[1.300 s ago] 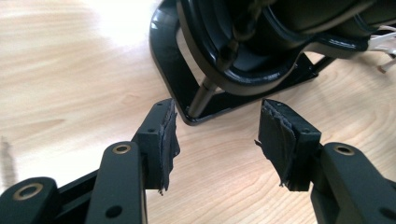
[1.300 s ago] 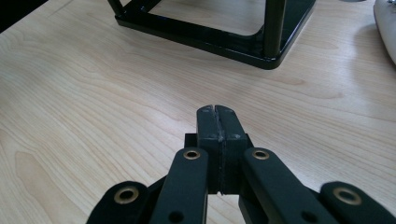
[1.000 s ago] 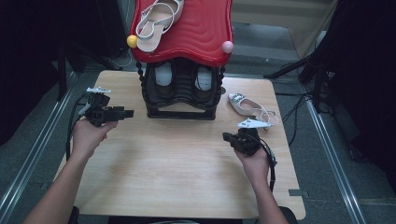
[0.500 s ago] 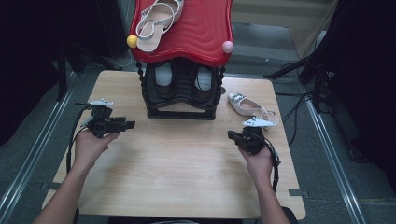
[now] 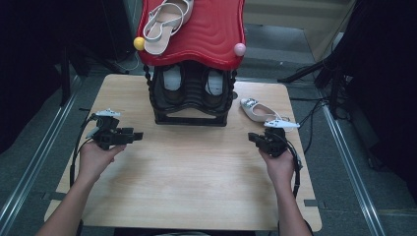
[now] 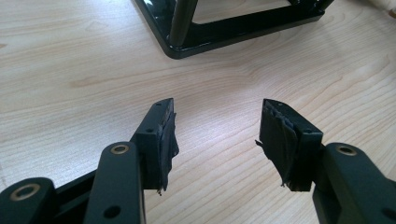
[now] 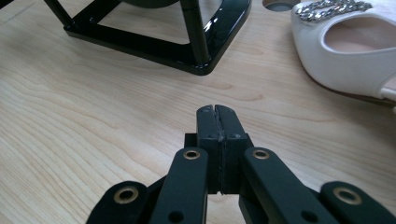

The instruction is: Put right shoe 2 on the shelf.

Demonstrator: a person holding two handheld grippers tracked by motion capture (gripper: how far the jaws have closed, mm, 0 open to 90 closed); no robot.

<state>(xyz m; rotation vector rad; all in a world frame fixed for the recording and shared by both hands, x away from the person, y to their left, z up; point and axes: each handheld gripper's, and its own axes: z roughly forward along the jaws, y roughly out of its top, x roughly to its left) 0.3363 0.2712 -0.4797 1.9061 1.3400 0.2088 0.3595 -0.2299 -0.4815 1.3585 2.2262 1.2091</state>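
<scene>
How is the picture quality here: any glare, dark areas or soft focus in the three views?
High view: table evenly lit, surroundings nearly black, slightly soft. Left gripper view: sharp on the open left claw, light reflecting off the glossy black rack base. Right gripper view: shut right claw crisp, white shoe bright but not blown out.

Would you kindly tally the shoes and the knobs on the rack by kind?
White shoes inside the black rack: 2
Beige sandals on the red top: 1
White jewelled shoes on the table: 1
Round knobs: 2, yellow and pink
Total: 6
</scene>
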